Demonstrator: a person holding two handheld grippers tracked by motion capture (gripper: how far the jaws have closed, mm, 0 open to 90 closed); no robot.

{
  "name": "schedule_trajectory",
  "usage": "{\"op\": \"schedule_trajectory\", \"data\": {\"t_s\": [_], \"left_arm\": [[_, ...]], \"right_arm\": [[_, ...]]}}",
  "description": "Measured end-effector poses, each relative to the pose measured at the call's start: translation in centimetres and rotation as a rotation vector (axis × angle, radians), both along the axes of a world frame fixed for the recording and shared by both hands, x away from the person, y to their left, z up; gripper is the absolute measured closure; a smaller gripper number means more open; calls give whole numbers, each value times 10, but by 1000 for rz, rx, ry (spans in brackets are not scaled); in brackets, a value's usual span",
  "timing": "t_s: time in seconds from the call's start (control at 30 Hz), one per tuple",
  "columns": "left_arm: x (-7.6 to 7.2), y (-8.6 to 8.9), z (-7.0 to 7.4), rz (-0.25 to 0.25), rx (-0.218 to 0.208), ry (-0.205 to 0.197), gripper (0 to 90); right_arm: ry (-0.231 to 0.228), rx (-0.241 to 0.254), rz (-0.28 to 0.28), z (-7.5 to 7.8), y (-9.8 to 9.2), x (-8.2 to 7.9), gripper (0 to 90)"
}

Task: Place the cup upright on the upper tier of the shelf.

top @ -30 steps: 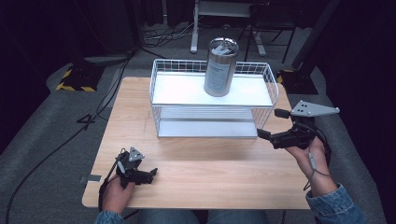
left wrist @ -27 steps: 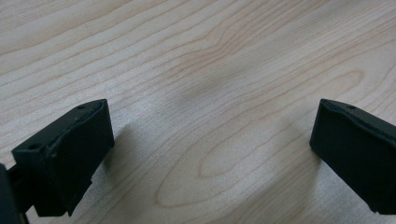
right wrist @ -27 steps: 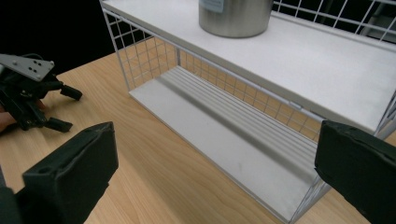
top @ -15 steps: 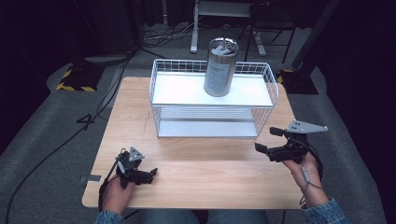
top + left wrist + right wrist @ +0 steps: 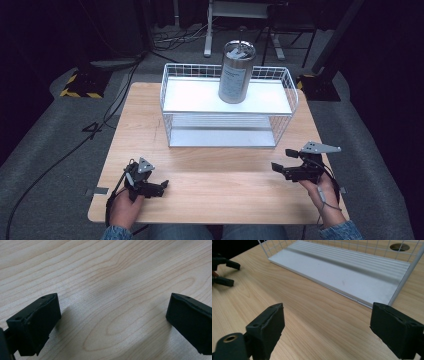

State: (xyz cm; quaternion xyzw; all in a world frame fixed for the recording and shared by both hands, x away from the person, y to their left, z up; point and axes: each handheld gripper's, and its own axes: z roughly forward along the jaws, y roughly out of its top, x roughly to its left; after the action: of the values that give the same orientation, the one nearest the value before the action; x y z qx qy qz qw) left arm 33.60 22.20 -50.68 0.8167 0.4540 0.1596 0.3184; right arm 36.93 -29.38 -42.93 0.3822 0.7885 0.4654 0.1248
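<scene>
The table [image 5: 220, 175] carries a white wire rack [image 5: 227, 113] at its 12 o'clock end. A steel can [image 5: 236, 72] stands upright on the rack's top shelf, toward 1 o'clock of that shelf and close to the back rail; the lower shelf under it lies bare. The left gripper [image 5: 161, 187] rests on the table at 7 o'clock, held in the person's left hand [image 5: 125, 205], with its jaws pointing toward 3 o'clock. In the left gripper view the left gripper [image 5: 112, 322] has its fingers spread wide, with bare wood between them and nothing gripped. The right gripper [image 5: 281, 160] sits low at 4 o'clock of the table, held in the right hand [image 5: 325, 197], with its jaws pointing toward 9 o'clock, just clear of the rack's front right corner. Its jaws have just been closing, yet in the right gripper view the right gripper [image 5: 327, 327] shows its fingers apart with only table surface between them, pinching nothing. That view looks across the wood to the rack's lower shelf [image 5: 342, 272] at 12 o'clock. Both grippers are well apart from the can.
</scene>
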Motion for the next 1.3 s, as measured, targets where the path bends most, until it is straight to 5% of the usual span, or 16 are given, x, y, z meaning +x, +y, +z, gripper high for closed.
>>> {"op": "schedule_trajectory", "data": {"t_s": [0.5,1.13,1.3], "left_arm": [[0,0,0,0,0,0,2],[0,0,0,0,0,0,1],[0,0,0,0,0,0,2]], "right_arm": [[-25,-118,26,-38,9,-5,149],[41,-197,71,-68,21,-4,156],[9,-237,62,-76,24,-5,145]]}}
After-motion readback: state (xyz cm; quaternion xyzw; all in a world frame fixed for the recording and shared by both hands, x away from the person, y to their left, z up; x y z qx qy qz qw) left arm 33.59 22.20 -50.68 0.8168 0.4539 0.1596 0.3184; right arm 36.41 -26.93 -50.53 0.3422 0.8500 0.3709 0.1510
